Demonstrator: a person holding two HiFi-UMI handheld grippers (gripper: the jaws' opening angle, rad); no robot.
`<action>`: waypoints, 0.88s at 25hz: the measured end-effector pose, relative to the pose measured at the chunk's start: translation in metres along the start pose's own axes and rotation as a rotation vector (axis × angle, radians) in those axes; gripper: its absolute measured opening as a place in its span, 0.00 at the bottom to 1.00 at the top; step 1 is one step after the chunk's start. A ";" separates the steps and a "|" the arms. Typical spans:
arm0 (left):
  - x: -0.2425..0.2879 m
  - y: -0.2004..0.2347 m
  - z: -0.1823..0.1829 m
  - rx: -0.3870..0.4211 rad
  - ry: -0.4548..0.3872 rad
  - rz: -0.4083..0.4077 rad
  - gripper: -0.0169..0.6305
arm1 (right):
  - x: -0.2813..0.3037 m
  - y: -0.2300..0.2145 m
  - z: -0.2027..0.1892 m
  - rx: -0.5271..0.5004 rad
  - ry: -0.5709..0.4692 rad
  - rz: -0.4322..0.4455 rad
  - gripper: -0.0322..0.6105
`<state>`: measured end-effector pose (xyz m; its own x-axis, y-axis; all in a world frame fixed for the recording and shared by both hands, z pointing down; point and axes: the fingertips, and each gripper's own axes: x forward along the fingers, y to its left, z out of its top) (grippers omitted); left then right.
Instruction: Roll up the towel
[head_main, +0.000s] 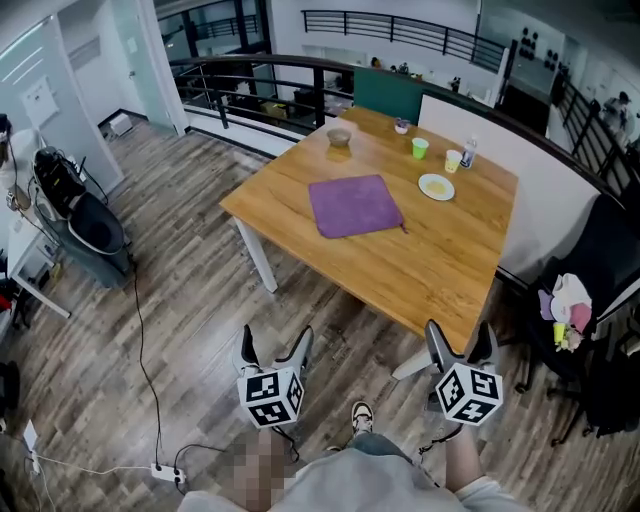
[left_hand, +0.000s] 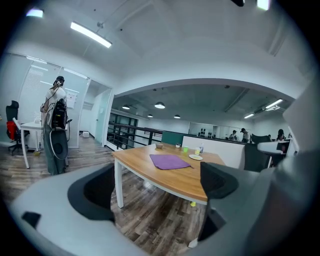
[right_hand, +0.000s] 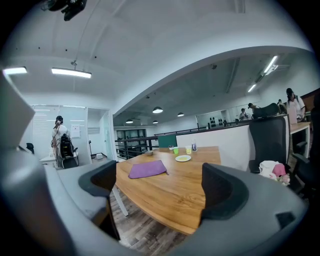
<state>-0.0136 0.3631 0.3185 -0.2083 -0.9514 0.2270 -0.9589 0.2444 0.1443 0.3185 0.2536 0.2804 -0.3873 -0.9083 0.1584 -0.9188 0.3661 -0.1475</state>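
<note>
the purple towel (head_main: 355, 206) lies spread flat on the wooden table (head_main: 440, 270), toward the far-left part of the top, not rolled at all. both grippers are well apart from it, hanging off the table's near side over the wood floor (head_main: 180, 330). the left gripper (head_main: 275, 342) sits off the near-left edge, jaws spread wide with only floor and table showing between them. the right gripper (head_main: 461, 338) is by the near corner, jaws just as wide and gripping nothing. past the towel on the far side there's a small bowl (head_main: 339, 137), a green cup (head_main: 420, 147), a yellowish cup (head_main: 454, 160), a little bottle (head_main: 468, 152) and a plate (head_main: 436, 186), all near each other, none touching the towel
</note>
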 end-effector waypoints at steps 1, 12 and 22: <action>0.008 -0.002 0.001 0.000 0.002 0.004 0.84 | 0.012 -0.001 0.002 0.002 0.002 0.010 0.89; 0.092 -0.014 0.023 -0.035 -0.006 0.092 0.84 | 0.133 -0.027 0.033 -0.006 0.022 0.101 0.87; 0.128 -0.015 0.024 -0.058 0.022 0.144 0.84 | 0.197 -0.040 0.032 0.021 0.051 0.151 0.85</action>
<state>-0.0304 0.2328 0.3225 -0.3377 -0.9018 0.2698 -0.9067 0.3886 0.1638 0.2810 0.0536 0.2858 -0.5250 -0.8314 0.1819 -0.8481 0.4930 -0.1942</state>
